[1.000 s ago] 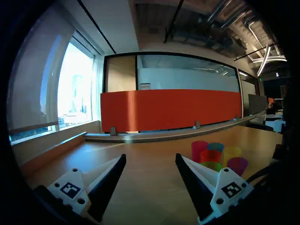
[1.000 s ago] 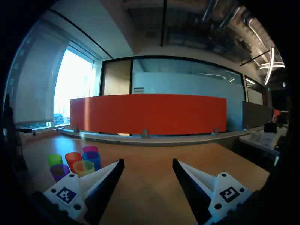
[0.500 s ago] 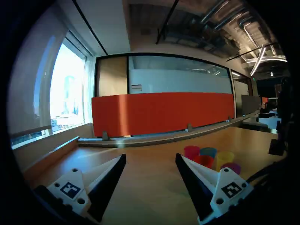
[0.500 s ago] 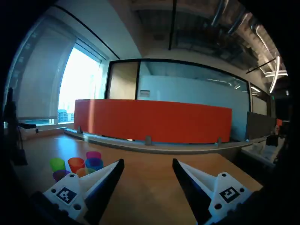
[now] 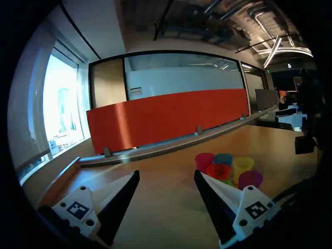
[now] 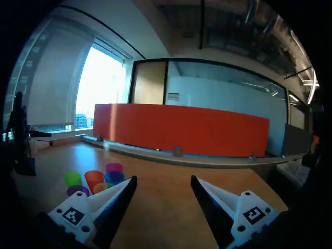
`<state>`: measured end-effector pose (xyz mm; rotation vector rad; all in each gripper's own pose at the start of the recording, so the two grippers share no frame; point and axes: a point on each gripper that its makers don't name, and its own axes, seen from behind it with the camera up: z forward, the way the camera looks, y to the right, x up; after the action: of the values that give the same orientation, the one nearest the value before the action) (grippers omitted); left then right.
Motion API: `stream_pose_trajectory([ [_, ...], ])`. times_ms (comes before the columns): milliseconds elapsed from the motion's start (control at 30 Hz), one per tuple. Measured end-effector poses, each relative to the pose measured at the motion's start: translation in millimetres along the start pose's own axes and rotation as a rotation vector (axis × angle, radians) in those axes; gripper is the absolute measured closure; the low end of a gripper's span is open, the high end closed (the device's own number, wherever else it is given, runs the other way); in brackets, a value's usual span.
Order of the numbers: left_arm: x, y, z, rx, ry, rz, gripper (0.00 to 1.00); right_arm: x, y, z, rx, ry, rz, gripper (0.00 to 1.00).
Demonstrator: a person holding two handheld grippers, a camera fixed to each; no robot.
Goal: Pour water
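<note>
— How do your grippers stand?

— My left gripper [image 5: 166, 172] is spread wide. Its two white, black-edged fingers [image 5: 224, 203] are well apart with nothing between them, held low over the wooden table [image 5: 166, 224]. My right gripper [image 6: 163, 177] is the same: wide, empty, low above that tabletop.

— And the cups?

— In the left gripper view, the cluster of plastic cups [image 5: 218, 167] stands upright on the table, packed close, just beyond the tip of my right-hand finger. The pink cup [image 5: 204, 159] and blue cup [image 5: 223, 158] are at the back, with the yellow cup [image 5: 242, 164] beside them. The red-orange cup [image 5: 218, 172] and purple cup [image 5: 250, 178] are nearer me. A green cup [image 5: 227, 181] peeks past the fingertip, mostly hidden. In the right gripper view the bunch sits low on the left, partly behind that gripper's left-hand finger.

— Is there water in them?

— I cannot tell from this low angle.

— What lies farther off?

— A metal rail [image 5: 166, 146] runs along the table's far edge, and behind it stands an orange partition [image 5: 166, 112] with a glass wall above. There is a bright window [image 5: 62, 116] on the left. A strip light [image 5: 274, 45] hangs under an open ceiling with bare pipes.
</note>
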<state>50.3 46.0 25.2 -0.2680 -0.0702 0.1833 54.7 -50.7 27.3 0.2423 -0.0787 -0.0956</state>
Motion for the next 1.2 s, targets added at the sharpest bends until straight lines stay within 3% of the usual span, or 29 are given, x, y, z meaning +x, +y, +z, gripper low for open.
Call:
stream_pose_trajectory([
  [167, -3, 9.4, 4.9, -0.044, -0.035, 0.040, 0.02, -3, -7, 3.7, 0.061, -0.045, -0.015, 0.00],
  [400, -12, 32.4, 9.3, -0.147, -0.092, 0.064, 0.02, -2, -16, 8.2, 0.151, -0.101, -0.045, 0.00],
  [700, -30, 55.9, 11.9, -0.232, -0.166, 0.133, 0.02, -2, -28, 13.6, 0.249, -0.158, -0.133, 0.00],
  [900, -39, 73.2, 12.6, -0.298, -0.190, 0.138, 0.02, -4, -35, 16.8, 0.301, -0.194, -0.152, 0.00],
  [1200, -55, 86.9, 14.6, -0.370, -0.240, 0.140, 0.02, -6, -34, 23.9, 0.337, -0.226, -0.179, 0.00],
])
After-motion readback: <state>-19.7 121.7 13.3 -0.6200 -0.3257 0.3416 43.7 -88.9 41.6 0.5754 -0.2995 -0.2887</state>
